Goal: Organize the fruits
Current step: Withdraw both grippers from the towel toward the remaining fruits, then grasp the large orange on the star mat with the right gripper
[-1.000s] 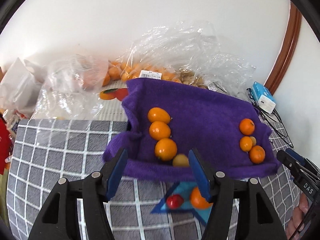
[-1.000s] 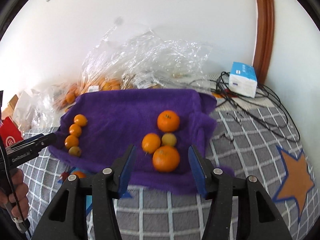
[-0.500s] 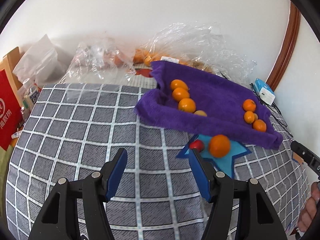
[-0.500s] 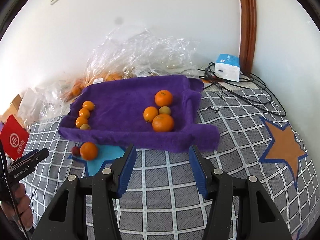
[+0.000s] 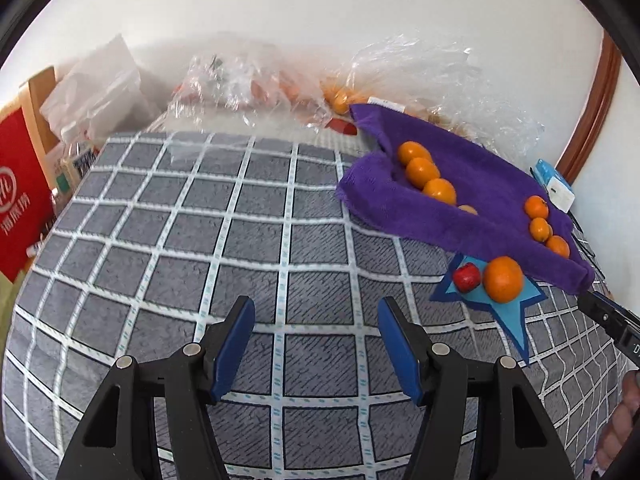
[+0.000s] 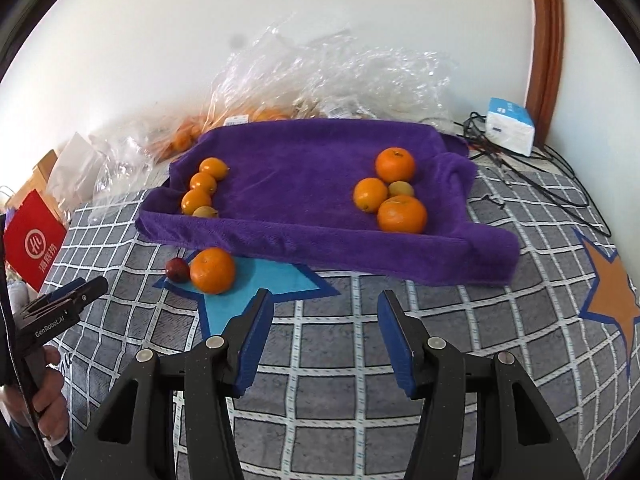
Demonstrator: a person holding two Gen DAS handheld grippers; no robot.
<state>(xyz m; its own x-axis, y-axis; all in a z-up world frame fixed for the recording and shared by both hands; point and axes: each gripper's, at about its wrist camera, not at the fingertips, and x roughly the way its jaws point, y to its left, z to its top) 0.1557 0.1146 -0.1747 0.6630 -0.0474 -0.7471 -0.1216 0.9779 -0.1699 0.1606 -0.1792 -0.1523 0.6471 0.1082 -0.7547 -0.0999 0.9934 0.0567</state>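
**Both grippers empty, fruit sorted on the purple towel**

At far left a red box stands by the checked grey cloth. The left gripper hovers over bare cloth, jaws parted about halfway, nothing between them. On a blue star patch lie a small red fruit and a loose orange, touching, just in front of the purple towel. On the towel, a row of four small oranges sits at its left end, and a cluster of four fruits at its right. The right gripper hangs before the towel, part-open and empty. A tissue pack lies far right.
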